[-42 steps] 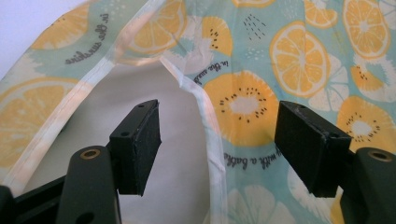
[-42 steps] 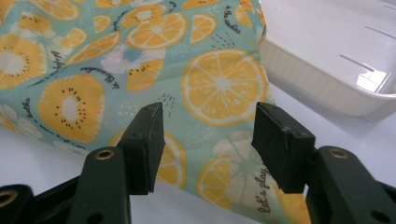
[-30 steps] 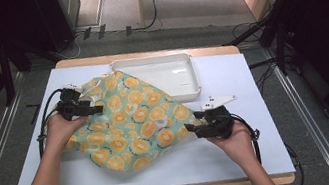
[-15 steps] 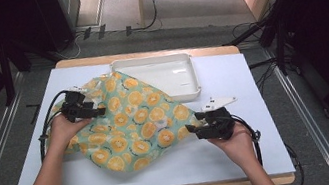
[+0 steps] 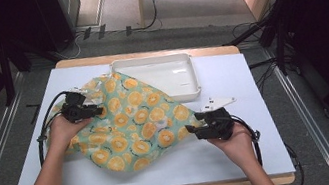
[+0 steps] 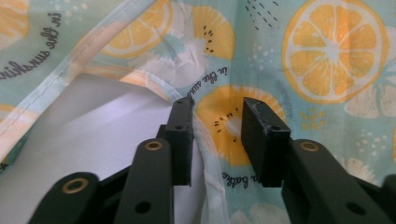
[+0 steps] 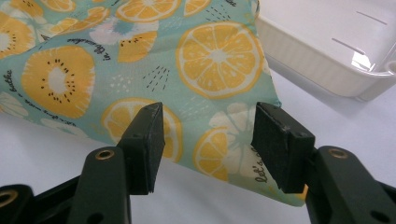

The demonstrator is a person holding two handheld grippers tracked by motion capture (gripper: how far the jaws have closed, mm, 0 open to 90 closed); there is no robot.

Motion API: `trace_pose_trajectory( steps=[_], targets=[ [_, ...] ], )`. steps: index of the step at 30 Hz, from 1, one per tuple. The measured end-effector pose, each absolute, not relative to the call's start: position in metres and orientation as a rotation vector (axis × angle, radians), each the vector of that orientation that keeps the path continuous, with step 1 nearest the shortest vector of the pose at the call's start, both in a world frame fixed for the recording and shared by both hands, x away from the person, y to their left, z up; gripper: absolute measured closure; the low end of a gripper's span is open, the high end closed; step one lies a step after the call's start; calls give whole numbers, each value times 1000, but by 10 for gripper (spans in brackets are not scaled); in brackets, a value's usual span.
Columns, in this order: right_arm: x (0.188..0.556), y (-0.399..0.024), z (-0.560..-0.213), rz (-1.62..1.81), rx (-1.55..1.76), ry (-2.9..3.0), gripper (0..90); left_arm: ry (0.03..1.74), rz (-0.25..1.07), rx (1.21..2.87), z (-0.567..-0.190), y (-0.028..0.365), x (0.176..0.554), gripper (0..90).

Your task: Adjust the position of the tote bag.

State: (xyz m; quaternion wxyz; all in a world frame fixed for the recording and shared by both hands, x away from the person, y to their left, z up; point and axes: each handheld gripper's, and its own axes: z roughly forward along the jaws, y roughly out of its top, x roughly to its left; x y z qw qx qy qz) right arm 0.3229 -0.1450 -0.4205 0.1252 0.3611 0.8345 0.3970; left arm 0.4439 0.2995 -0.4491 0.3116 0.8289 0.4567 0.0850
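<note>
A teal cloth [image 5: 137, 122] printed with orange slices lies spread over the white table [image 5: 242, 145], and its far corner overlaps a white tray [image 5: 190, 75]. My left gripper [image 5: 99, 108] sits at the cloth's left edge. In the left gripper view, the hem of the cloth [image 6: 327, 60] runs up between the jaws of my left gripper [image 6: 217, 135]. They have just been closing, and a gap still shows beside each pad. My right gripper [image 5: 190, 130] is at the cloth's right corner. In the right gripper view, my right gripper [image 7: 208, 140] stands open astride that corner of the cloth [image 7: 140, 56].
The tray [image 7: 317, 70] is shallow and lies close beyond the right gripper's corner of cloth. Bare table shows in front of the cloth and to the right of the tray. Cables trail from both grippers off the table's near side.
The left gripper's jaws look narrower around the cloth's edge than before. Both hands and the cloth lie where they were.
</note>
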Motion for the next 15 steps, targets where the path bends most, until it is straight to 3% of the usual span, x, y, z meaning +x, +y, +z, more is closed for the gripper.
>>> trace_pose_trajectory(
  steps=[5, 15],
  targets=[
    [323, -145, -420, 1163, 1046, 2433, 442, 1216, 180, 2221, -437, 316, 438, 595],
    [324, -140, -422, 1164, 1026, 2447, 442, 1290, 279, 2085, -415, 354, 421, 441]
  ],
)
